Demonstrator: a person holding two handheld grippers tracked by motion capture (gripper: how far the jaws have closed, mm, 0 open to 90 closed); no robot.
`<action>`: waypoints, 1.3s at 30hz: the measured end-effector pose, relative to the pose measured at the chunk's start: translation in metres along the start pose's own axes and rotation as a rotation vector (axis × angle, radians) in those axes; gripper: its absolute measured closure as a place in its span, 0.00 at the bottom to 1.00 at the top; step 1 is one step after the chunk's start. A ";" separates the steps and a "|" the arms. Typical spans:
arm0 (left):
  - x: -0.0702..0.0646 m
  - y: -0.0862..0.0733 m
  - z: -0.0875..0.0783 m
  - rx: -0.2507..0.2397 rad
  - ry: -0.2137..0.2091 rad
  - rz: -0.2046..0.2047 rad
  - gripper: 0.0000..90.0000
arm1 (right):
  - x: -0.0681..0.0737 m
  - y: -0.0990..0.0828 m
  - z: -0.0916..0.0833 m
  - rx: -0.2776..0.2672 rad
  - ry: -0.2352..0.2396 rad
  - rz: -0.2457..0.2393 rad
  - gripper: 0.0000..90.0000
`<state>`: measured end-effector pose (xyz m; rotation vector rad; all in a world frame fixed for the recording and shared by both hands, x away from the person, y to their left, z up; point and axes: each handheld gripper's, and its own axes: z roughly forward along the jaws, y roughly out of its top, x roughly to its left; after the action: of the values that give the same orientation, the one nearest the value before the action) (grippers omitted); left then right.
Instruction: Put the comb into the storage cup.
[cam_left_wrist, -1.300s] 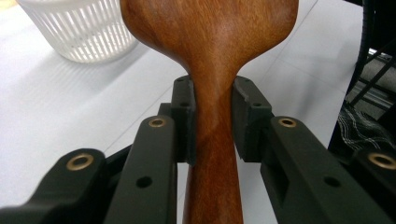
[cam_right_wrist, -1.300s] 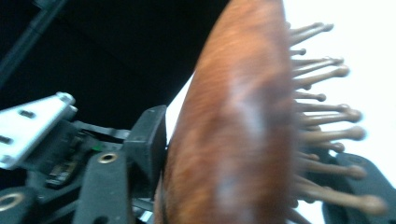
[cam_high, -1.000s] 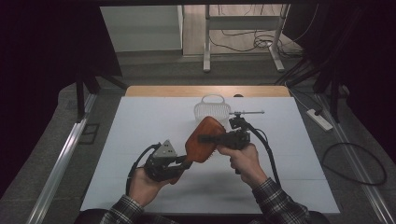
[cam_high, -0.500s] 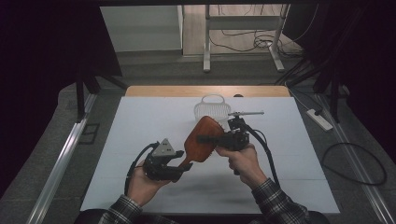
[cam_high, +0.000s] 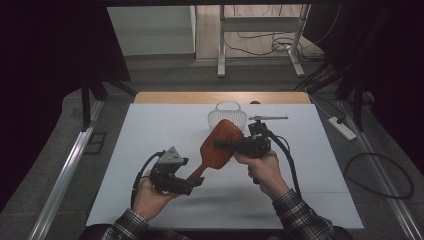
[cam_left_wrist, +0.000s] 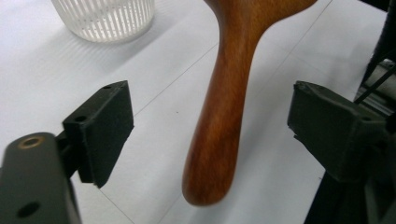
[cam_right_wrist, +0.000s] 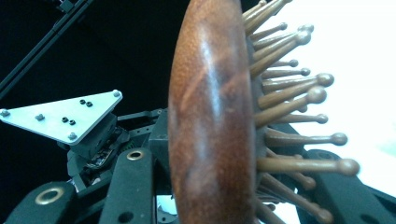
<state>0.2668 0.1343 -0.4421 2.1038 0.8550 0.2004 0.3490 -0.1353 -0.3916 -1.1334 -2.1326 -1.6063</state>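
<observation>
Wooden hairbrush (cam_high: 220, 145), oval head, knobbed pegs

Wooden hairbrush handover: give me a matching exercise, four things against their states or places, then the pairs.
1. left tool
2. right tool
3. wooden hairbrush
4. white ribbed basket

a. standing on the table behind the brush
b. lifted off the table, bristles facing away from the camera
c. jaws apart, either side of the brush handle
d. clamped on the brush head

Pairs: 1-c, 2-d, 3-b, 4-a

Reddish-brown wooden hairbrush (cam_high: 221, 144), white ribbed basket (cam_high: 228, 116), black jaws.
</observation>
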 end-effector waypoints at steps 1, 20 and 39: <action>0.001 0.000 -0.001 0.000 -0.005 -0.007 0.14 | 0.000 0.001 -0.001 -0.001 -0.002 0.000 0.61; 0.017 -0.023 -0.020 -0.030 -0.016 -0.029 0.00 | -0.001 0.015 -0.007 -0.037 -0.057 -0.037 0.61; 0.036 -0.062 -0.061 -0.080 0.027 -0.104 0.00 | -0.011 0.033 -0.011 -0.083 -0.111 -0.032 0.61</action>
<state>0.2371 0.2220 -0.4554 1.9809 0.9550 0.2050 0.3770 -0.1469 -0.3711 -1.2469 -2.1808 -1.6975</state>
